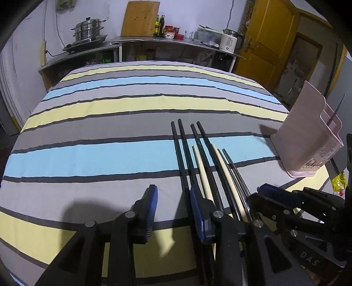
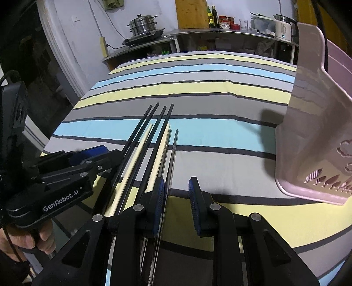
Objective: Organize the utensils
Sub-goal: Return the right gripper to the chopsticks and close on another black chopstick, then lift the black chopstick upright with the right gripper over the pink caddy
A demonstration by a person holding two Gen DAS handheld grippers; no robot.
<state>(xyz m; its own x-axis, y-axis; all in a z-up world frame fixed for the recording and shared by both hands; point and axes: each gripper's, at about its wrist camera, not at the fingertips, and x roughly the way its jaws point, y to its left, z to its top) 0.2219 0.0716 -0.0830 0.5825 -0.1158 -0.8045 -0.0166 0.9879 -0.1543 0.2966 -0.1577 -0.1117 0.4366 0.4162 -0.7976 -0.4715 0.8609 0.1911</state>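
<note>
A bundle of chopsticks (image 1: 206,154), several black, two cream and some metal, lies side by side on the striped tablecloth (image 1: 99,158). My left gripper (image 1: 173,191) is open just left of the bundle, with only cloth between its blue pads. My right gripper (image 2: 177,182) is open on the other side of the chopsticks (image 2: 163,143), and its left finger (image 2: 159,202) sits over the outermost metal one. Each gripper shows in the other's view: the right gripper (image 1: 270,193) and the left gripper (image 2: 94,154). A pink utensil holder (image 1: 308,136) (image 2: 312,132) stands to the right with a black chopstick (image 1: 336,110) in it.
A steel counter (image 1: 176,43) runs behind the table with a steamer pot (image 1: 89,29), a cutting board (image 1: 140,18), bottles and a kettle (image 1: 230,41). A yellow door (image 1: 266,39) is at the back right. A hand (image 2: 26,239) holds the left gripper. A yellow packet (image 1: 338,183) lies near the holder.
</note>
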